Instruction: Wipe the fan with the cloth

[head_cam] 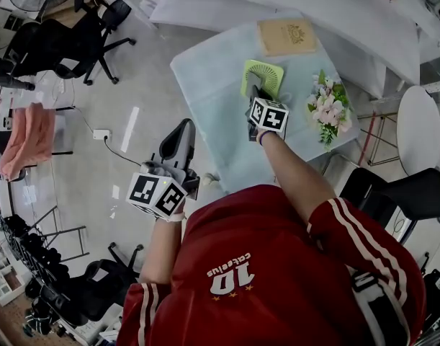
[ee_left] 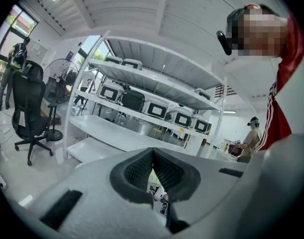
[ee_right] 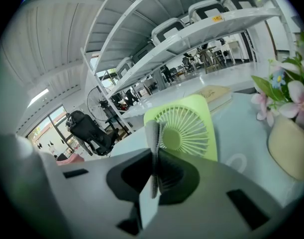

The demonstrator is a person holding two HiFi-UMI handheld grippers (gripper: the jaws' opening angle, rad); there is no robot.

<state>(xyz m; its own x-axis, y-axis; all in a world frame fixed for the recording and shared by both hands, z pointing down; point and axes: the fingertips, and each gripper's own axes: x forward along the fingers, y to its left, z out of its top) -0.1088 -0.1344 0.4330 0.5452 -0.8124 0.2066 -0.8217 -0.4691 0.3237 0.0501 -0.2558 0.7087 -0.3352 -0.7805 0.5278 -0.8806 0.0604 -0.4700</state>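
Lime-green and square, the fan (head_cam: 263, 78) sits on the pale blue bench (head_cam: 212, 107) with its round slatted grille facing the head camera. I cannot tell whether it lies flat or is propped. A tan book (head_cam: 286, 36) lies just behind the fan, and a bunch of pink and white flowers (head_cam: 328, 107) stands near its right side. The right gripper (head_cam: 256, 92) is held over the bench, its tip at the fan's near edge; the head view does not show whether they touch. In the right gripper view the jaws are clenched, with the ribbed pads (ee_right: 154, 133) pressed flat together. A thin pale strip runs along and below them, but I cannot tell whether it is cloth or the bench seen through a gap. Past the jaws, that view shows the fan (ee_right: 186, 128) close ahead, the book (ee_right: 216, 94) behind it, and the flowers (ee_right: 286, 91) above a beige pot (ee_right: 291, 148). The left gripper (head_cam: 180, 135) is well apart from the fan, off the bench's left edge and over the grey floor. In its own view the left gripper (ee_left: 152, 156) has its jaws clenched on nothing, aimed at white shelving (ee_left: 142, 98) and a black office chair (ee_left: 30, 108). Pink fabric (head_cam: 29, 139) hangs on a stand far to the left.
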